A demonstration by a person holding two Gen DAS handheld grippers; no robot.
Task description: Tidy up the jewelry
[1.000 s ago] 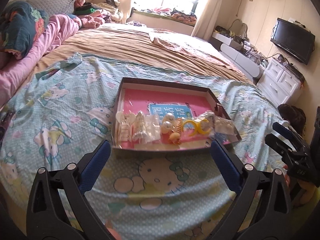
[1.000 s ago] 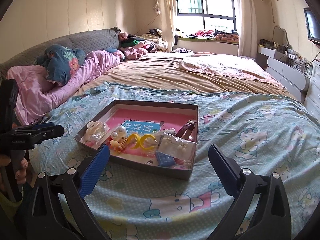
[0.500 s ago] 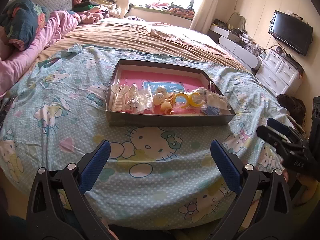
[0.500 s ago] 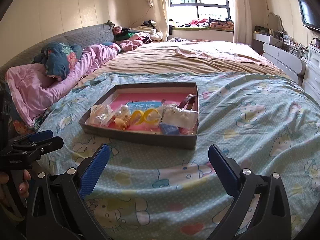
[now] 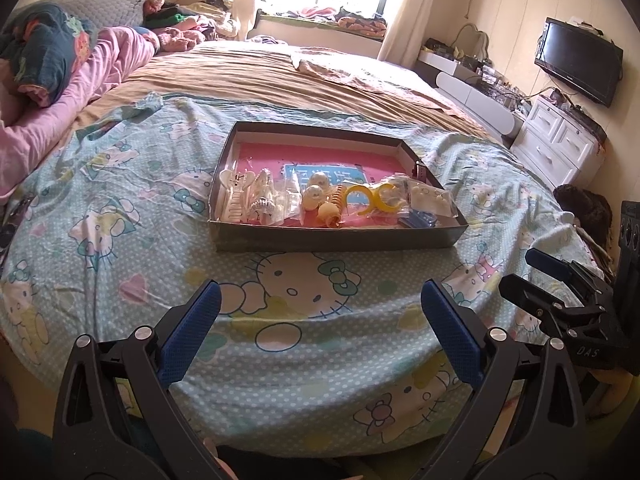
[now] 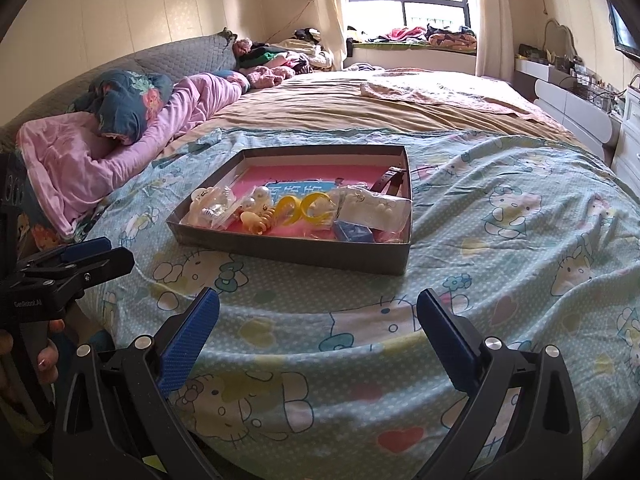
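Your left gripper and right gripper are both wide, empty, waiting; the jewelry tray lies at 12 o'clock for sorting.

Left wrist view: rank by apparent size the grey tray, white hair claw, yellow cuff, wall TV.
1. grey tray
2. wall TV
3. white hair claw and yellow cuff: look alike, unranked.
TV is farther, so true size unsure.

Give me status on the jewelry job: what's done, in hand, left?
Done: nothing visibly sorted; the hair claw, yellow bangles, bagged earrings and strap lie jumbled along the near side of the shallow box on the bed.
In hand: nothing. The left gripper and right gripper are both open, short of the box.
Left: apparently all the sorting.
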